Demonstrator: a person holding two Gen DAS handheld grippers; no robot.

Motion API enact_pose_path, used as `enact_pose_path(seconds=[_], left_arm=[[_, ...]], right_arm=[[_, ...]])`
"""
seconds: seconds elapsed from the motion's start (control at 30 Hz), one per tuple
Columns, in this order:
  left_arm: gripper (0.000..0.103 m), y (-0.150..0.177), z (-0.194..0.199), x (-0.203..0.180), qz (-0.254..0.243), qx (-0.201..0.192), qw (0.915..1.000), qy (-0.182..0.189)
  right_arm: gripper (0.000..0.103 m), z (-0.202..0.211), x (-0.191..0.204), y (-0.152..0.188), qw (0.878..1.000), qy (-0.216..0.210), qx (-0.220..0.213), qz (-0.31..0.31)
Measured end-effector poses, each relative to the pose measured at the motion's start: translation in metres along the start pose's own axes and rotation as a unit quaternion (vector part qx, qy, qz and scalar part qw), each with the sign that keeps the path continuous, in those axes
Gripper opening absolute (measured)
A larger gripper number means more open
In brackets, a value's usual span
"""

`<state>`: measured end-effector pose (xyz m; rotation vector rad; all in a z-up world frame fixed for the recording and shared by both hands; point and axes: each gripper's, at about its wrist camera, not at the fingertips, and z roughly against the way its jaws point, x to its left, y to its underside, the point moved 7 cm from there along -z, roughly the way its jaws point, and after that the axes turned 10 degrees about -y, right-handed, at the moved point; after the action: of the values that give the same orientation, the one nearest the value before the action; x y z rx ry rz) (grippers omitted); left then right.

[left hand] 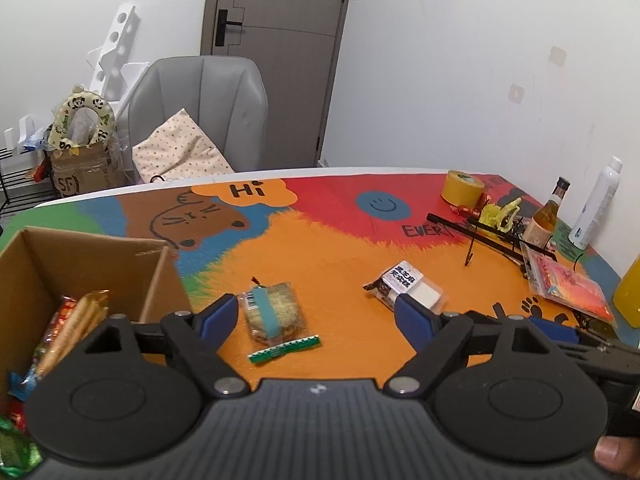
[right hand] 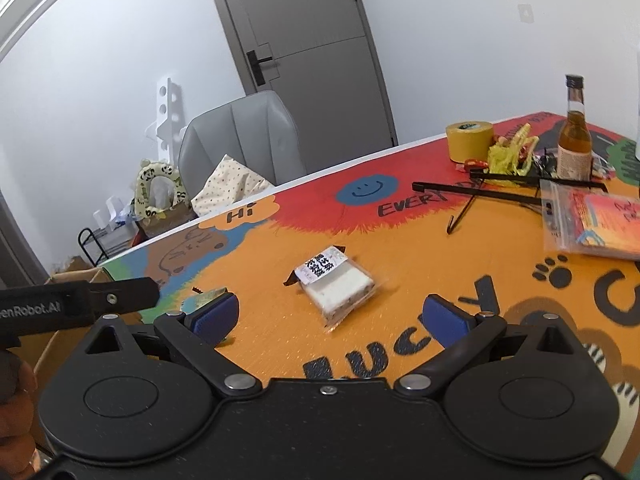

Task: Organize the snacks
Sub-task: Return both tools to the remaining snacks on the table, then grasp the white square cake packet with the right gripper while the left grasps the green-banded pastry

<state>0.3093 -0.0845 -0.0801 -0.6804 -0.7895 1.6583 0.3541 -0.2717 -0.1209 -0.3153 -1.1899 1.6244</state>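
Note:
A wrapped biscuit snack [left hand: 274, 314] with a green end seal lies on the colourful table mat, just ahead of my open left gripper [left hand: 318, 318], nearer its left finger. A white cake snack [left hand: 408, 286] with a black label lies to the right; in the right wrist view it [right hand: 336, 286] sits ahead of my open, empty right gripper [right hand: 334, 320]. A cardboard box [left hand: 88, 256] at the left holds several wrapped snacks [left hand: 64, 336]. The biscuit snack's edge [right hand: 208, 296] peeks out by the right gripper's left finger.
A yellow tape roll [left hand: 462, 188], a glass bottle [left hand: 546, 216], a white spray can [left hand: 596, 204], a black rack [left hand: 492, 236] and a clear bag with a red card [left hand: 568, 284] crowd the far right. A grey chair [left hand: 200, 108] stands behind the table.

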Motion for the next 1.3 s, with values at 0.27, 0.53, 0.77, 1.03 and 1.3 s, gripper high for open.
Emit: enact_pose_path(seconds=[0.27, 0.53, 0.77, 1.03, 1.3], left_arm=[[0.075, 0.002, -0.03, -0.009, 0.006, 0.022, 0.9997, -0.009], [0.069, 0.008, -0.058, -0.007, 0.022, 0.036, 0.9986, -0.03], [0.069, 0.013, -0.077, -0.004, 0.028, 0.045, 0.9973, -0.05], [0.069, 0.021, -0.094, -0.001, 0.03, 0.047, 0.9954, -0.078], [0.065, 0.029, -0.106, 0.001, 0.026, 0.044, 0.994, -0.097]], right_arm=[[0.1, -0.016, -0.01, -0.005, 1.0, 0.001, 0.012, 0.014], [0.101, -0.036, -0.015, -0.006, 0.998, -0.001, 0.037, 0.058], [0.101, -0.051, -0.021, -0.011, 0.996, -0.008, 0.052, 0.077], [0.102, -0.072, -0.024, -0.01, 0.991, -0.002, 0.073, 0.112], [0.103, -0.083, -0.017, -0.009, 0.988, -0.011, 0.083, 0.127]])
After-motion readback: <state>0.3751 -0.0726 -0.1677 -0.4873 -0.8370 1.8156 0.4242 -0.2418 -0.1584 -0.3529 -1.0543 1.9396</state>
